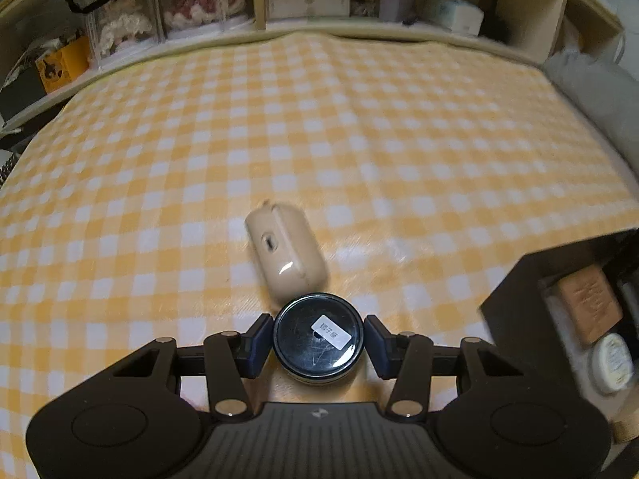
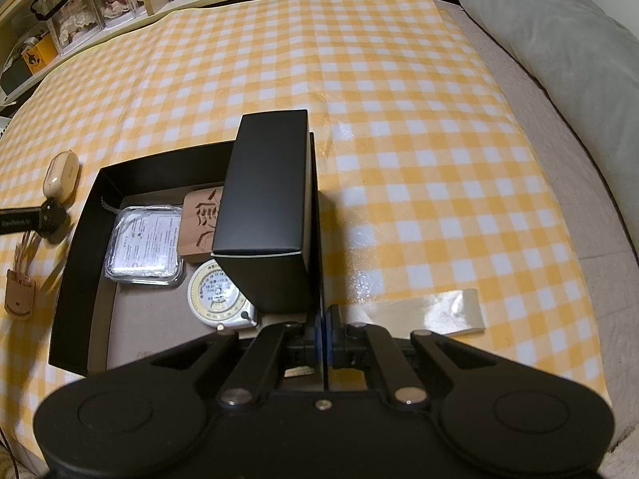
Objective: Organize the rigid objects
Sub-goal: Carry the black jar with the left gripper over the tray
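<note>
Your left gripper [image 1: 318, 342] and right gripper [image 2: 322, 337] look identical: matte black bodies, ribbed centre plate, a round recessed disc on each side. Black linkage arms pivot on silver screw heads. Fingers [image 1: 255, 345] carry dark blue pads.

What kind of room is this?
Probably a bedroom: the yellow checked cloth seems spread over a bed, with a grey pillow beside it and shelves holding boxed dolls behind.
</note>
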The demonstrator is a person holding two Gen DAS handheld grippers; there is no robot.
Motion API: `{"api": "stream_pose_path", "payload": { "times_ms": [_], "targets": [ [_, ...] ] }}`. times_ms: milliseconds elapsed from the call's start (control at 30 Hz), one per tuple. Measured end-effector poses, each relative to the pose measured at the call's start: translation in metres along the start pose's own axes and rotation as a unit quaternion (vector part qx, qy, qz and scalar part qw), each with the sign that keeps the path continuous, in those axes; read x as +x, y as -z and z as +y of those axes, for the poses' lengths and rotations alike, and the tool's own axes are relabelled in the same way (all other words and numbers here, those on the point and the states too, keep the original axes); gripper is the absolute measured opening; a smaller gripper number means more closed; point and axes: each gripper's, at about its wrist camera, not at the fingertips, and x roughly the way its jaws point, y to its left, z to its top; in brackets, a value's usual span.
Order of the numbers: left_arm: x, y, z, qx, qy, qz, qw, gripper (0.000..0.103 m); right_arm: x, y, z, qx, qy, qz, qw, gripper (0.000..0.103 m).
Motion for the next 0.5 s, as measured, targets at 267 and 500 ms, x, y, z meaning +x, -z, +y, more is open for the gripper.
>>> {"api": "stream_pose_path", "payload": {
  "times_ms": [267, 500],
  "targets": [
    [-0.044, -0.015, -0.041, 0.027, 0.064, -0.041, 0.9967, 0.050, 0.000, 0.000, 0.000, 0.000, 0.000, 0.000, 1.000, 0.003],
    [-0.076, -0.007, -0.101, 0.107, 0.147, -0.055, 0.9818, 0.050, 0.000, 0.000, 0.000, 0.000, 0.001, 0.000, 1.000, 0.003]
  ]
}}
